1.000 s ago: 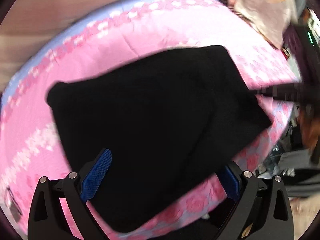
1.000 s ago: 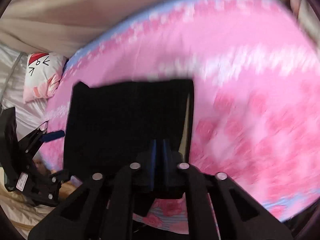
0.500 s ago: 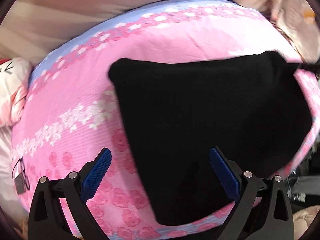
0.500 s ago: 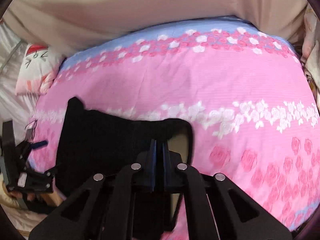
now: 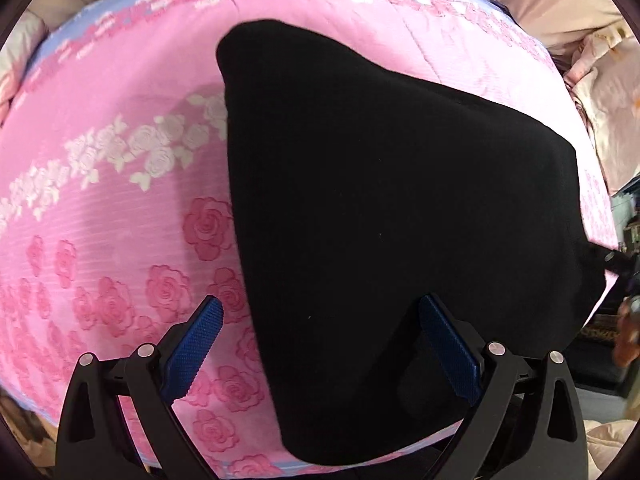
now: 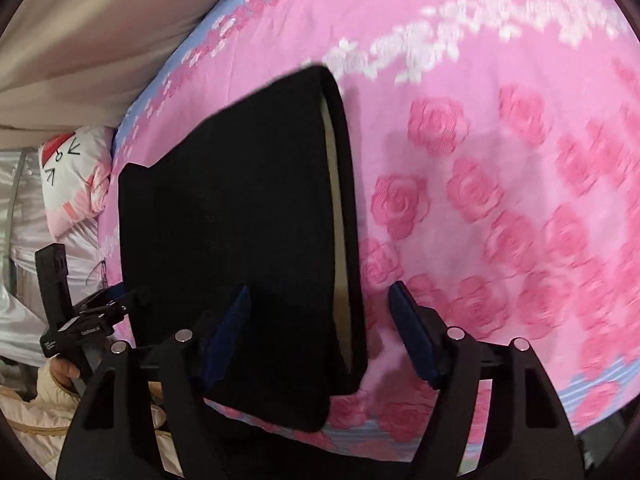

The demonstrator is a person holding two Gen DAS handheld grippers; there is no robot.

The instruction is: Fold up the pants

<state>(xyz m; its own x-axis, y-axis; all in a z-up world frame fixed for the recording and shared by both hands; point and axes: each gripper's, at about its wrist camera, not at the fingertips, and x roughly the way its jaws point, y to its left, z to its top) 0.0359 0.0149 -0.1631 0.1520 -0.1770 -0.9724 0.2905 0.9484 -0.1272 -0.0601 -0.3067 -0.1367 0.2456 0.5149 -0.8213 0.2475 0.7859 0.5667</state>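
The black pants lie folded into a flat block on the pink rose-print bedspread. My left gripper is open and empty, its blue pads just above the near left part of the pants. In the right wrist view the pants show a pale lining along their right edge. My right gripper is open and empty, its jaws on either side of the pants' near right corner. The left gripper shows at the pants' left side there.
A white and pink cat-face pillow lies at the bed's far left end. A beige curtain hangs behind the bed. Pale bedding is piled at the right. The bed's front edge is close below the right gripper.
My right gripper has opened and let go of the pants' edge, which now lies flat. Both grippers have shifted over the pants; the left stays open.
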